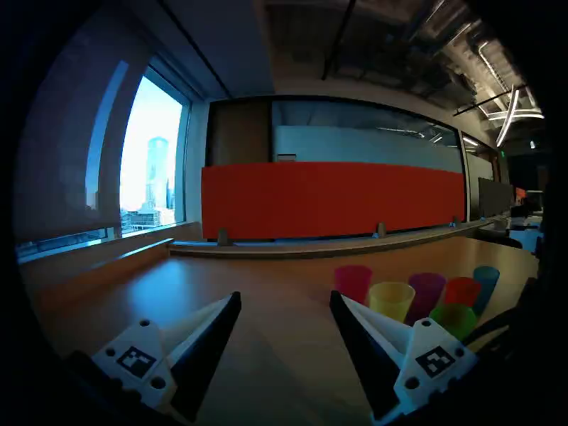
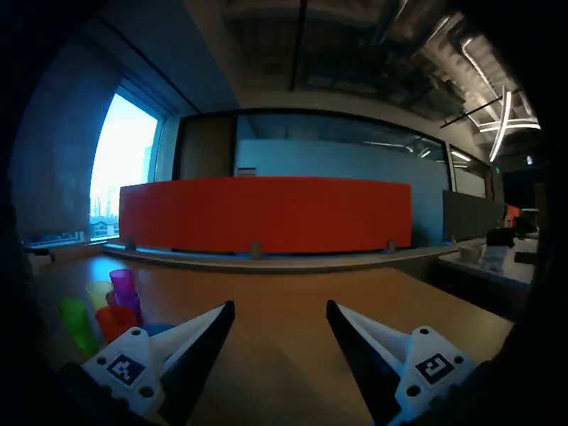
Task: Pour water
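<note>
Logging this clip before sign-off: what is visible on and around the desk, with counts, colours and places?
cups: six; pink, yellow, purple, orange, blue and green; clustered on the table, right of the fingers in the left gripper view
table: one, brown wood, below both grippers
divider panel: one, red, along the table's far edge
window: one, bright, left wall, city buildings outside
ceiling light strips: at least two, white, upper right
left gripper: one, white and black, open and empty over the table
right gripper: one, white and black, open and empty over the table
</note>
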A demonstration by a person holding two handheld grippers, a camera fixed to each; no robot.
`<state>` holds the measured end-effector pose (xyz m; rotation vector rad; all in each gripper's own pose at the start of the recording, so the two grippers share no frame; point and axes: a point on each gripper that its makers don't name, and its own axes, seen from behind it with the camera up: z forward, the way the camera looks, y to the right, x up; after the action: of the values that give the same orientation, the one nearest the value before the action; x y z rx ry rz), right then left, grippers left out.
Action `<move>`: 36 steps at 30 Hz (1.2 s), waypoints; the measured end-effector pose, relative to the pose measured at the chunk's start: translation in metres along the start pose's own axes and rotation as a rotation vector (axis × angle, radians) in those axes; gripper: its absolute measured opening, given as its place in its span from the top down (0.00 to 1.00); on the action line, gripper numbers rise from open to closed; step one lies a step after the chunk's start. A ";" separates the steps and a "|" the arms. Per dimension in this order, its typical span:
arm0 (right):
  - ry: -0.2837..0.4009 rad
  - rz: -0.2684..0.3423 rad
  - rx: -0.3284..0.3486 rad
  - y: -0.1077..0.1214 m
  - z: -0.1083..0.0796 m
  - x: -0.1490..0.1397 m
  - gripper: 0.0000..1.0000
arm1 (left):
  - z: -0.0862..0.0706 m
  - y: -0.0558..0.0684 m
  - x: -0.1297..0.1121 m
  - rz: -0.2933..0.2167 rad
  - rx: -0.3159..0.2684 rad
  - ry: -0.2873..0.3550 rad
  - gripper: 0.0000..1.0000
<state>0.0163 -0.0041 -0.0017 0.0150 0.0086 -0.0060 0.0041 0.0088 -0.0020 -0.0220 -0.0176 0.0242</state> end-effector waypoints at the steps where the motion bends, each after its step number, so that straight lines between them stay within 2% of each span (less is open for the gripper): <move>1: 0.008 0.000 0.003 -0.001 0.000 0.005 0.00 | 0.000 0.002 0.003 0.004 -0.005 0.003 0.07; 8: 0.037 -0.015 0.008 -0.001 0.001 0.032 0.00 | 0.004 0.020 0.020 0.008 -0.071 -0.001 0.07; 11: 0.052 -0.028 0.017 -0.002 0.000 0.041 0.00 | 0.007 0.023 0.027 0.006 -0.092 -0.002 0.07; 17: 0.060 -0.075 0.075 -0.012 -0.003 0.053 0.00 | 0.009 0.035 0.037 0.020 -0.150 -0.013 0.07; 26: 0.009 -0.165 0.231 -0.042 -0.005 0.056 0.00 | 0.008 0.062 0.039 0.051 -0.285 -0.071 0.07; 32: -0.073 -0.194 0.339 -0.059 -0.006 0.043 0.00 | 0.006 0.085 0.026 0.081 -0.401 -0.150 0.07; 36: -0.105 -0.227 0.408 -0.070 -0.009 0.038 0.00 | 0.002 0.095 0.020 0.102 -0.469 -0.188 0.07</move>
<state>0.0540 -0.0740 -0.0122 0.4212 -0.0957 -0.2360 0.0220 0.1047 -0.0014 -0.4893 -0.2101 0.1240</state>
